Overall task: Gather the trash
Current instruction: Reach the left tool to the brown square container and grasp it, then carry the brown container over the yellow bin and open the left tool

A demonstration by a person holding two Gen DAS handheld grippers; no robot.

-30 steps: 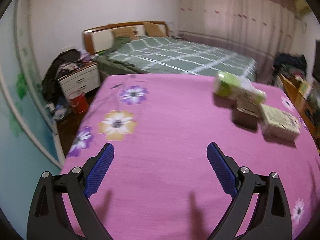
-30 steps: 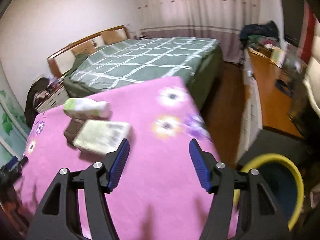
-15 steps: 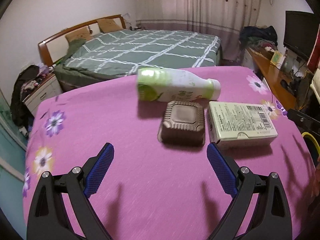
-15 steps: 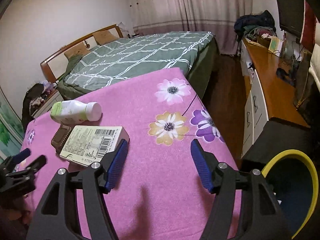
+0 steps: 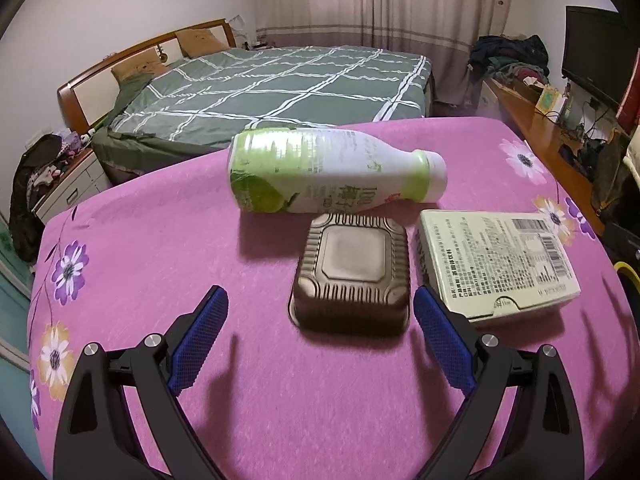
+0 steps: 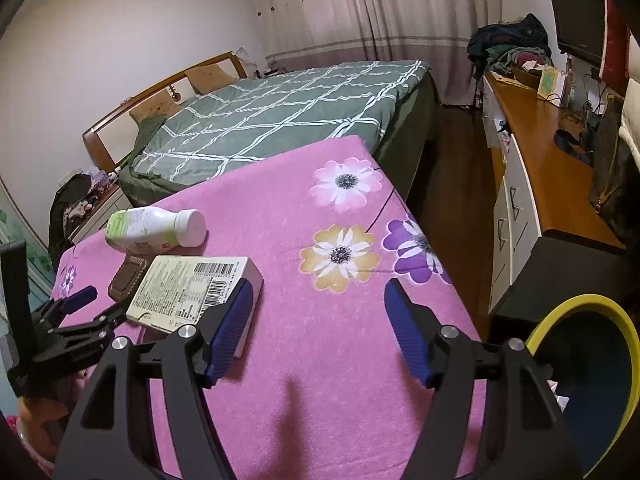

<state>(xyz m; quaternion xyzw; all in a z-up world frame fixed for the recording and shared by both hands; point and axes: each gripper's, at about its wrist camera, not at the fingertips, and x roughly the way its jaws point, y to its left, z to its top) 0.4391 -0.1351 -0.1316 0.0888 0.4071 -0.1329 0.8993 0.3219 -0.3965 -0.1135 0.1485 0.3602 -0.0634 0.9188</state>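
Three trash items lie grouped toward the far part of the tabletop (image 5: 160,264), under its pink flowered cloth. The brown ribbed plastic tray (image 5: 352,276) sits upside down, nearest my left gripper (image 5: 320,312). The white-and-green drink bottle (image 5: 332,170) lies on its side touching the tray's far edge, cap toward the right edge. The flat carton (image 5: 496,260) lies just right of the tray.

I judge the tray light, thin and easily crushed; I would take it across its ribbed side walls. The bottle looks smooth and liable to roll, best gripped across the body. The carton appears stiff and light, best taken across its thin edges.

My left gripper stands wide open, empty, straddling the tray's near edge without contact. My right gripper (image 6: 318,316) is likewise open and empty, its left finger close against the carton's (image 6: 188,292) near corner; contact cannot be confirmed.

A yellow-rimmed bin (image 6: 580,372) stands on the floor off the right edge. Beyond are a green checked bed (image 5: 280,84), a curtain (image 5: 380,0) and a wooden sideboard (image 6: 540,168).
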